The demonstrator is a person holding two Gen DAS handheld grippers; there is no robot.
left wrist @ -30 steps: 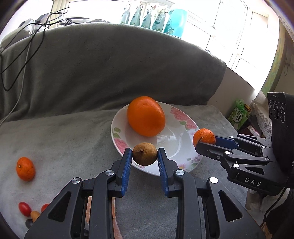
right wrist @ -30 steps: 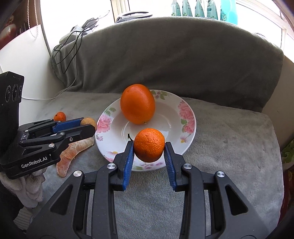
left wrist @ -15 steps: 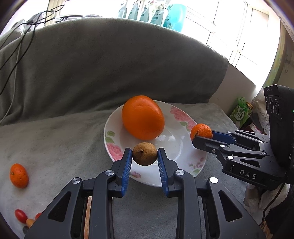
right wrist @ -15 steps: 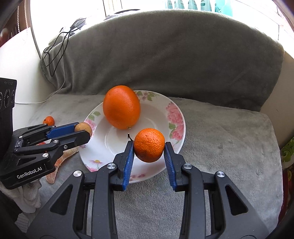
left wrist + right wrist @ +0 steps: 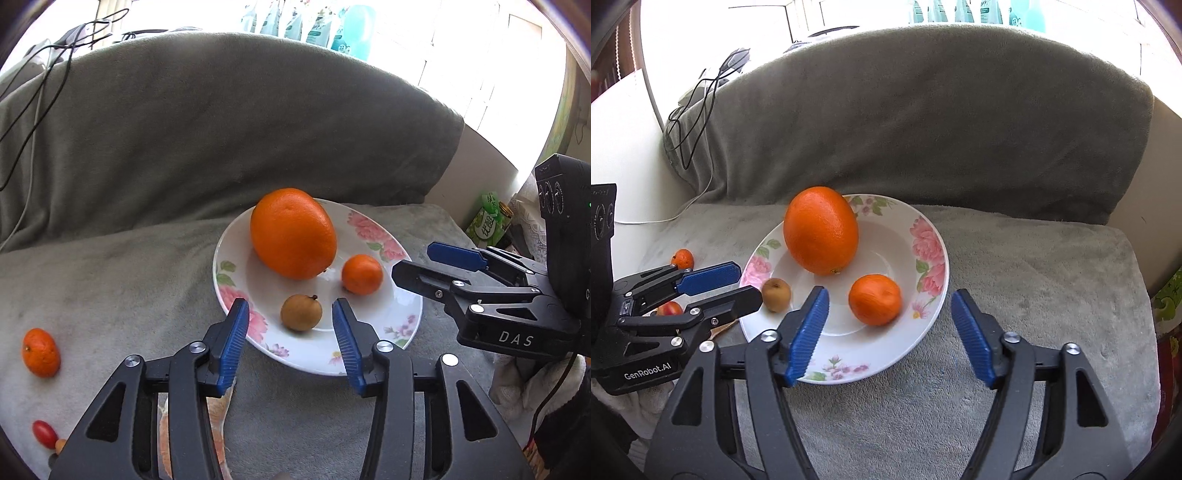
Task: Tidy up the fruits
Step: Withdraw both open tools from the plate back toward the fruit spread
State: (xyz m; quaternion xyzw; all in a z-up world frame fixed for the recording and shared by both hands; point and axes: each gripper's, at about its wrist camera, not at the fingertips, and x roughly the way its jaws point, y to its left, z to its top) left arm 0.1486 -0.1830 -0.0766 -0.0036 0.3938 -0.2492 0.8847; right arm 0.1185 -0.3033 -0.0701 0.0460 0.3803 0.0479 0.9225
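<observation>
Grey blanket (image 5: 122,280) is soft, plate (image 5: 402,317) rocks; both grippers (image 5: 288,332) (image 5: 890,325) opening, empty, so I'd pinch light, round, roll-prone mandarin (image 5: 40,352) across its middle.

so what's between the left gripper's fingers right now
The small brown fruit, lying on the floral plate; the left gripper is opening, pads clear of it. Left wrist view shows this.

Glossy glazed plate (image 5: 404,325); dimpled, waxy orange (image 5: 293,232); matt brown fruit (image 5: 301,312); fuzzy grey blanket (image 5: 110,280); ribbed blue plastic pads (image 5: 232,347).
</observation>
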